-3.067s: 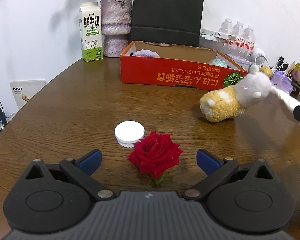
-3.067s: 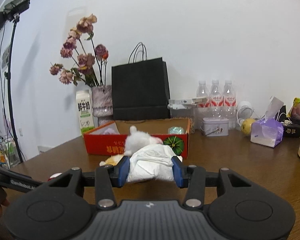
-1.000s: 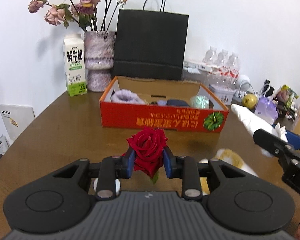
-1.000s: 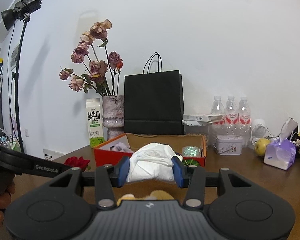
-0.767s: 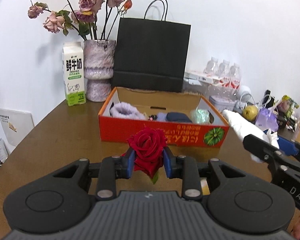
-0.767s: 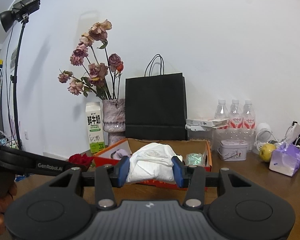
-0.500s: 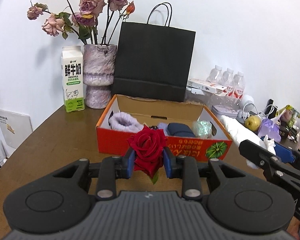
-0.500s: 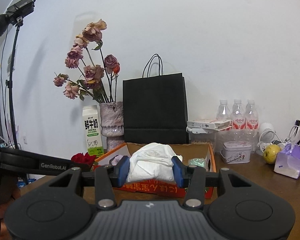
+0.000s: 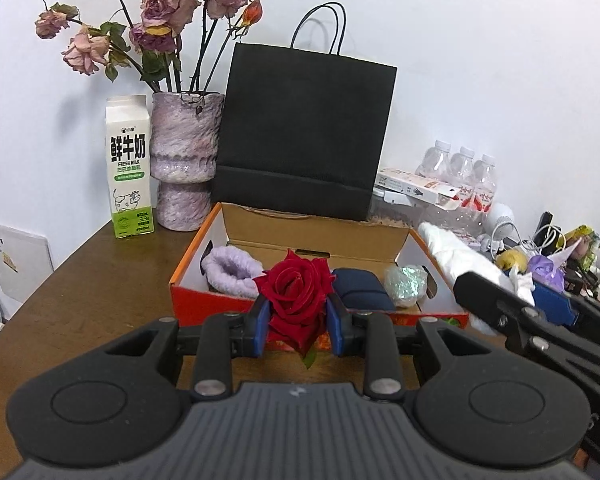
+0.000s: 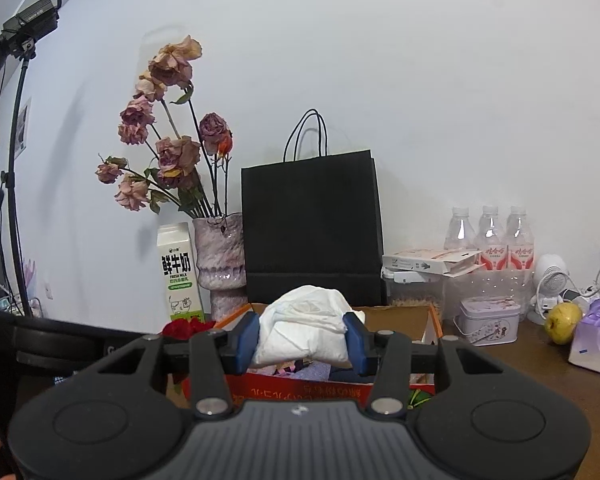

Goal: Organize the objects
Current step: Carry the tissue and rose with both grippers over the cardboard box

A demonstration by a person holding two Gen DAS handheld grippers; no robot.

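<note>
My left gripper (image 9: 298,326) is shut on a red rose (image 9: 296,292) and holds it in the air just before the front wall of the red-orange cardboard box (image 9: 192,256). In the box lie a lilac fluffy item (image 9: 232,272), a dark blue item (image 9: 360,290) and a shiny green ball (image 9: 406,282). My right gripper (image 10: 302,340) is shut on a white crumpled cloth bundle (image 10: 304,328), level with the box (image 10: 300,390) and near its right side. In the left wrist view that right gripper (image 9: 500,286) and its long white bundle (image 9: 456,256) come in from the right.
Behind the box stand a milk carton (image 9: 130,168), a mottled vase of dried roses (image 9: 186,160) and a black paper bag (image 9: 304,132). Water bottles (image 10: 488,236), a small tin (image 10: 488,318), a yellow fruit (image 10: 562,316) and a purple tissue pack (image 10: 596,340) crowd the right.
The left gripper has shut on the rose and lifted it off the table. Over the last second both grippers have moved forward and a little up towards the box.
</note>
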